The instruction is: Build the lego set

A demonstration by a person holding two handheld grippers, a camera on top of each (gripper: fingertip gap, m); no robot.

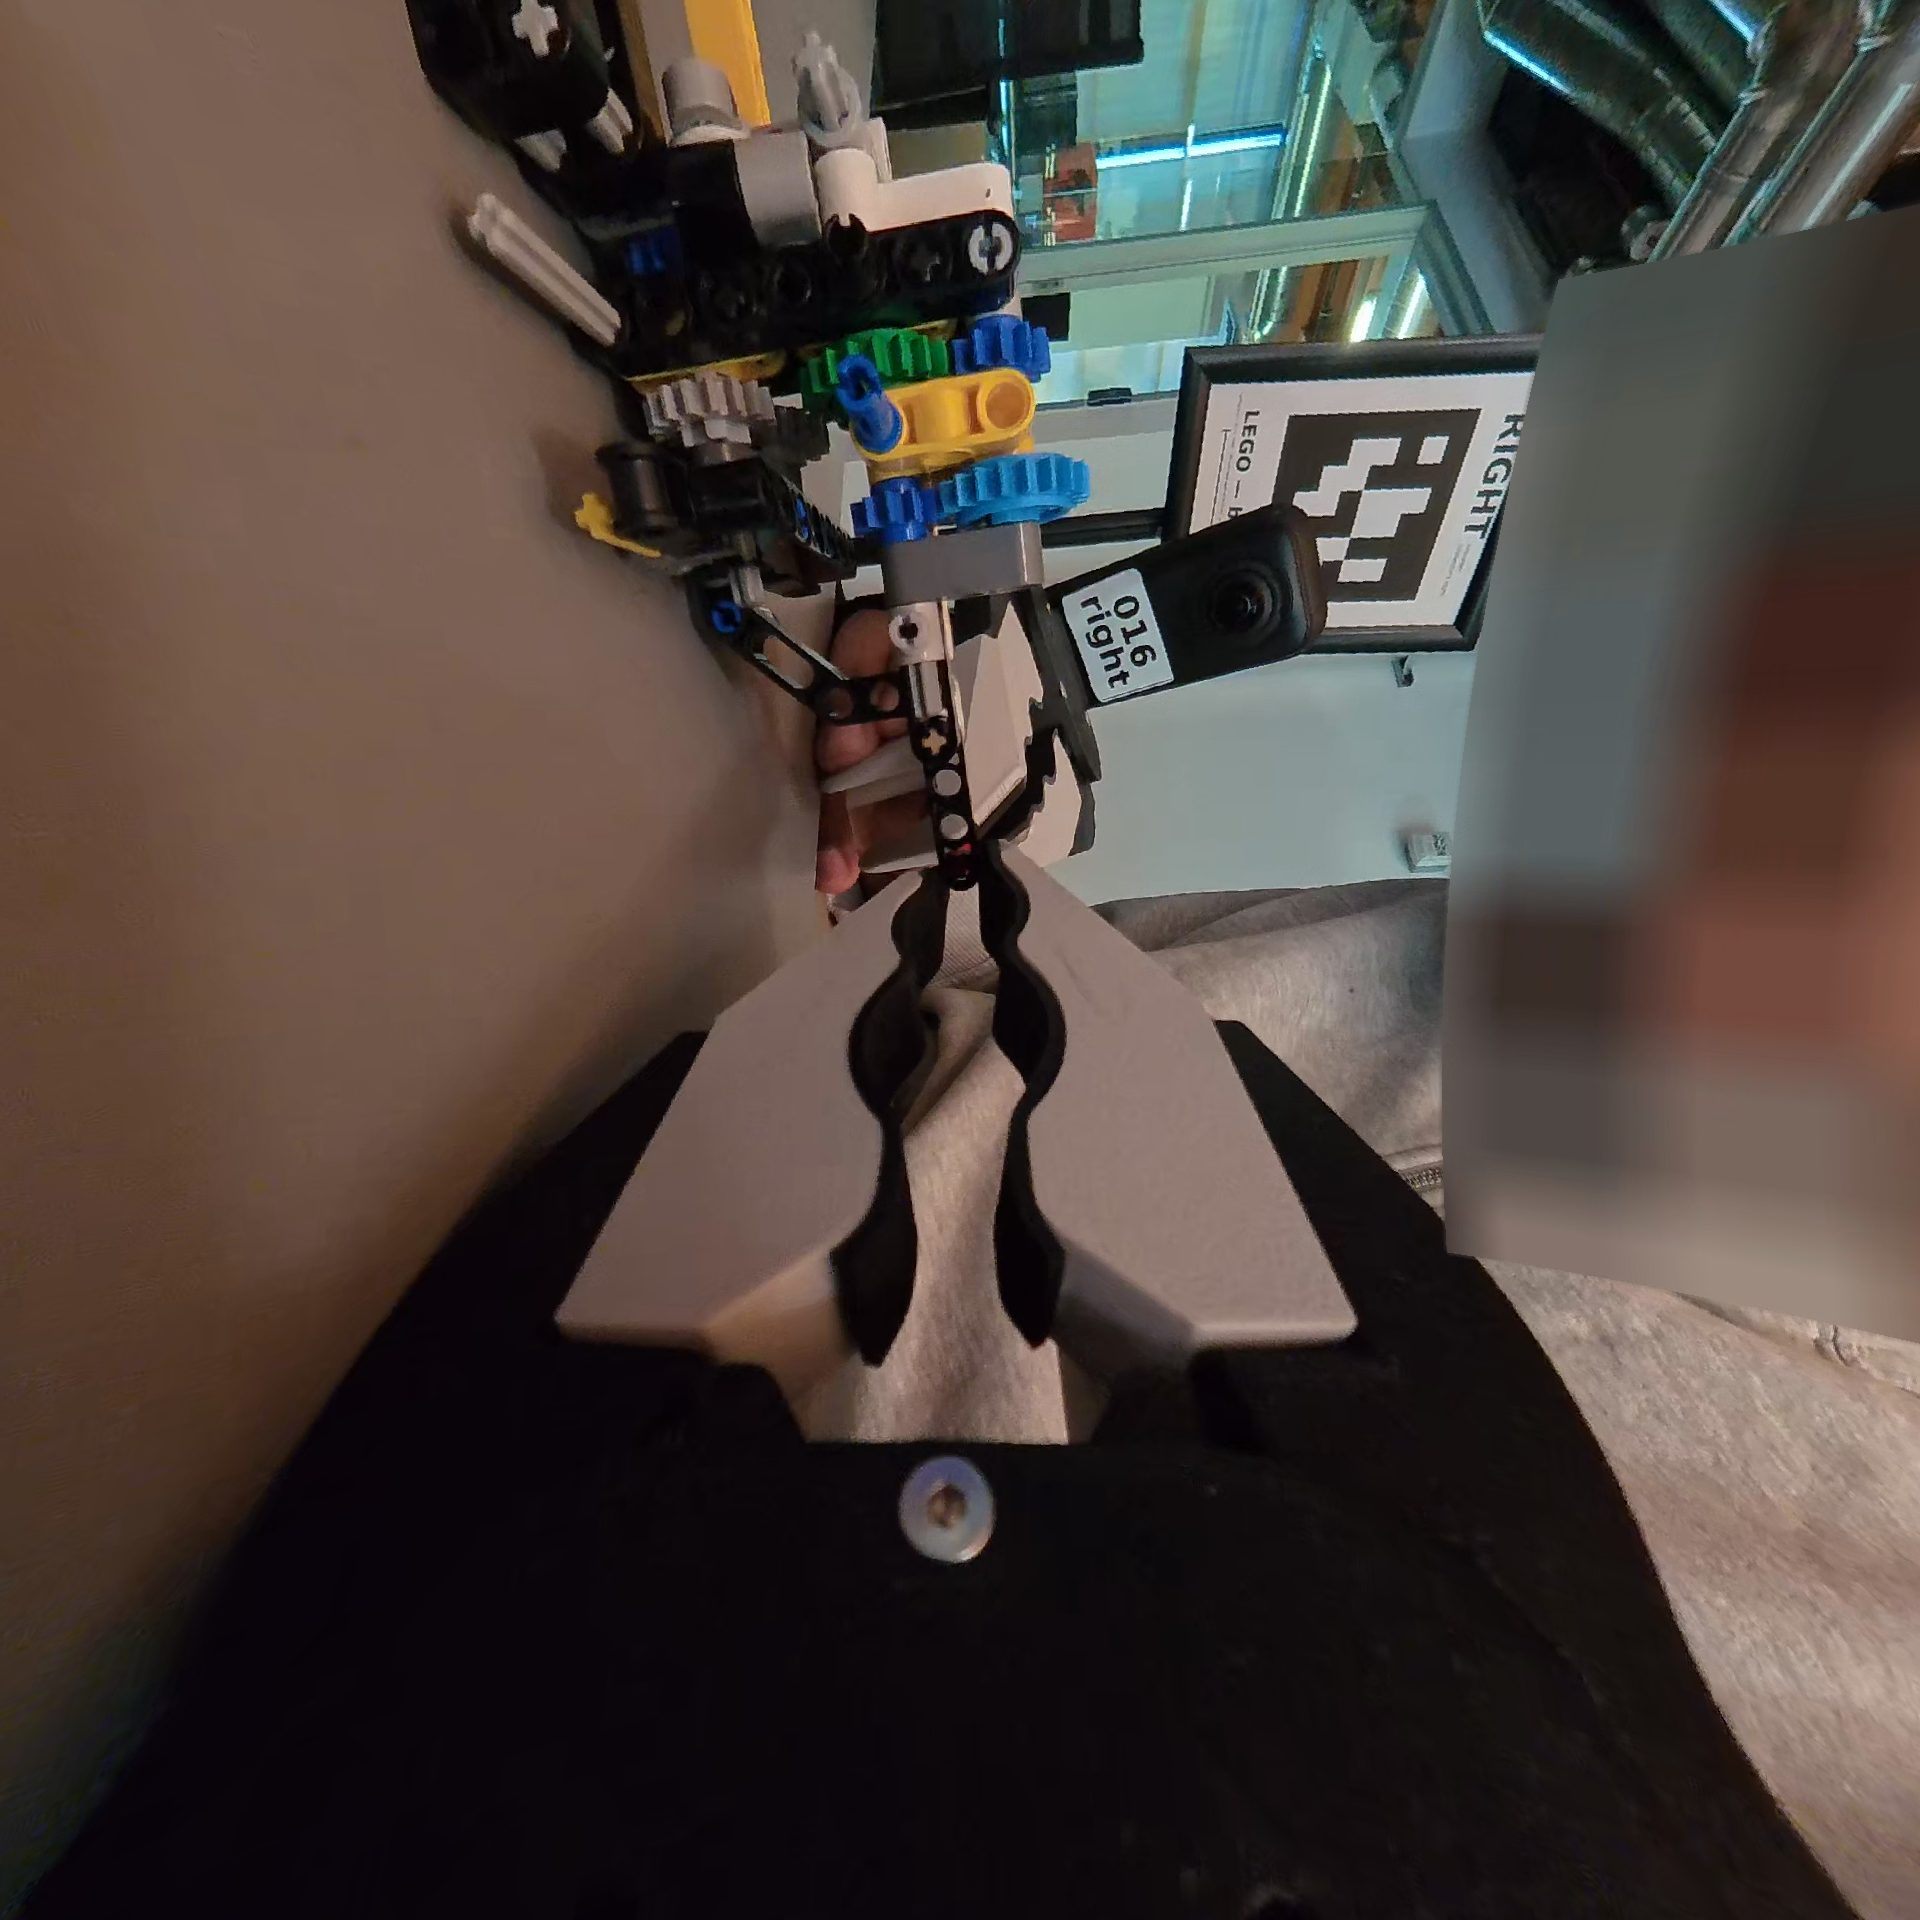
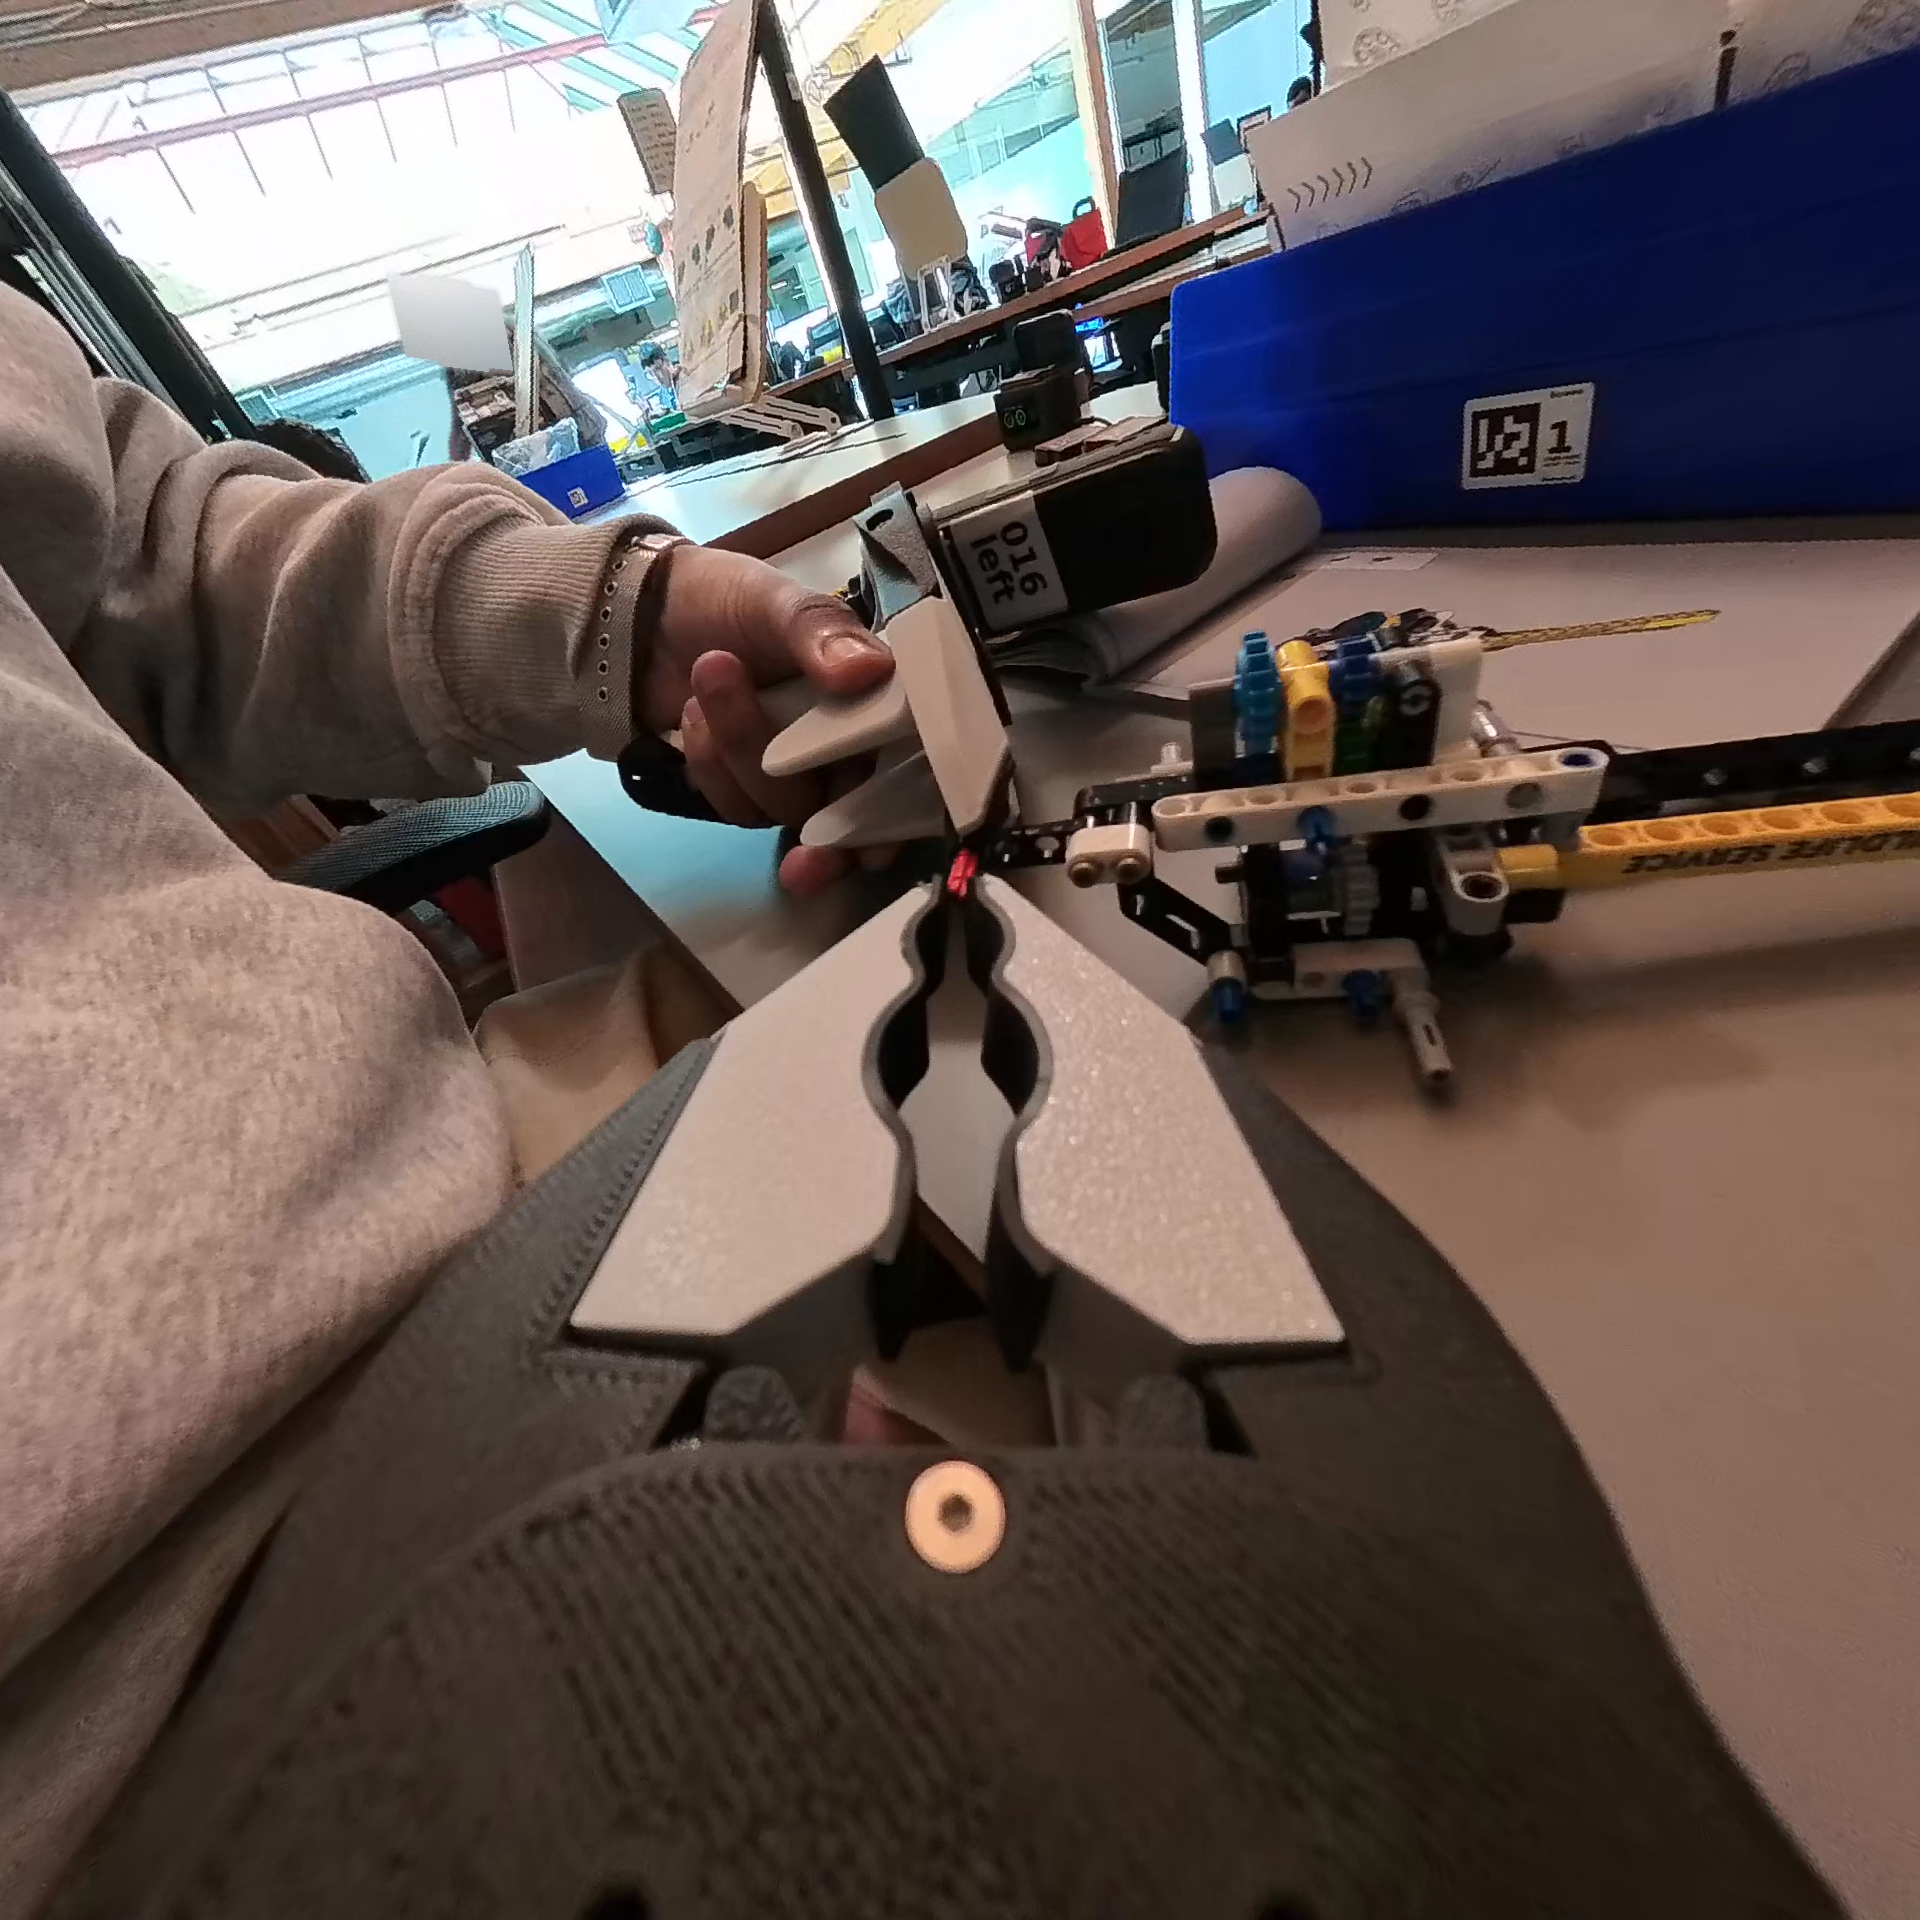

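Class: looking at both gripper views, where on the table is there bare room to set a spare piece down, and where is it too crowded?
Free: the grey table in front of the Lego model, right of the right gripper. Crowded: where both grippers meet at the model's black beam, and behind the model, toward the blue bin.
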